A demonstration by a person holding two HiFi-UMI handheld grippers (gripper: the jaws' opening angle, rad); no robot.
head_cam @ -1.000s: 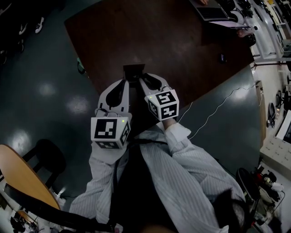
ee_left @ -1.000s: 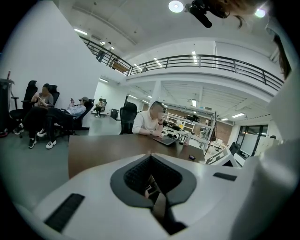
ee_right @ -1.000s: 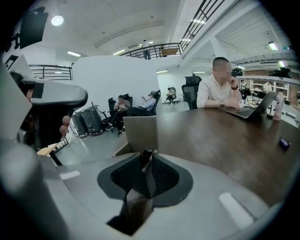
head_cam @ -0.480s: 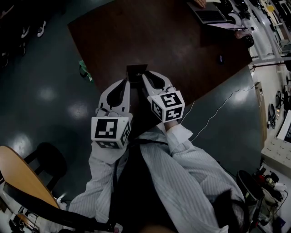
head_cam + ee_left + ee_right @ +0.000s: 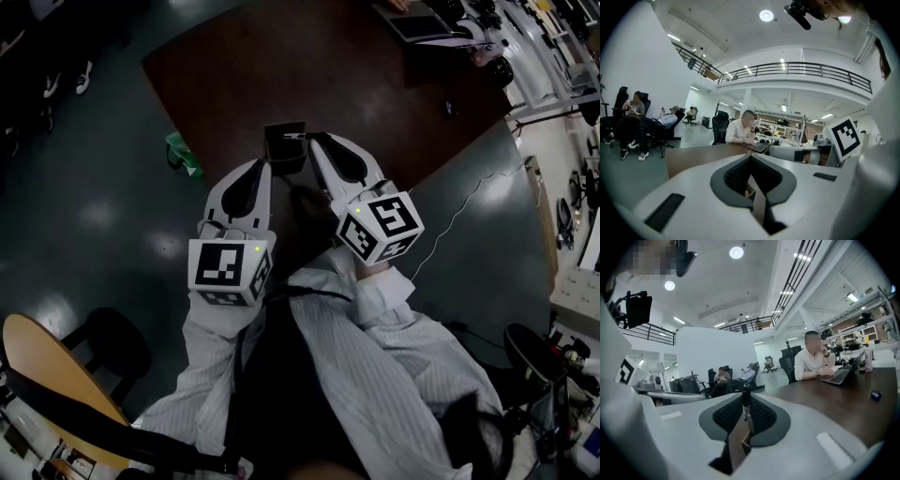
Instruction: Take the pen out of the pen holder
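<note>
Nearest the head camera: two striped sleeves [image 5: 375, 328], one gripper in each hand, both reaching toward the near edge of a dark brown table [image 5: 375, 84].

Left gripper [image 5: 265, 167]: points at the table edge, just left of the pen holder [image 5: 284, 150]. From above I cannot tell whether it touches the holder. Its own view shows the left gripper [image 5: 751, 157] with jaws pressed together at the tips and nothing between them.

Right gripper [image 5: 314, 139]: tips sit at the upper right corner of the pen holder. Its own view shows the right gripper [image 5: 746, 397] pinching the pen [image 5: 746, 404], which stands upright between the dark pads with its dark top poking above them.

Pen holder: a small dark box standing upright near the table edge, between the two sets of tips. The head view is dim, so the pen's lower end is possibly inside the holder; not resolved.

Farther along the table: a small dark object [image 5: 448, 110], well apart from the holder. At the far end a laptop [image 5: 841, 373] with a seated person [image 5: 811, 362] at it.

Floor: a green scrap [image 5: 183, 155] left of the table, a pale cord [image 5: 459, 216] to its right.
</note>
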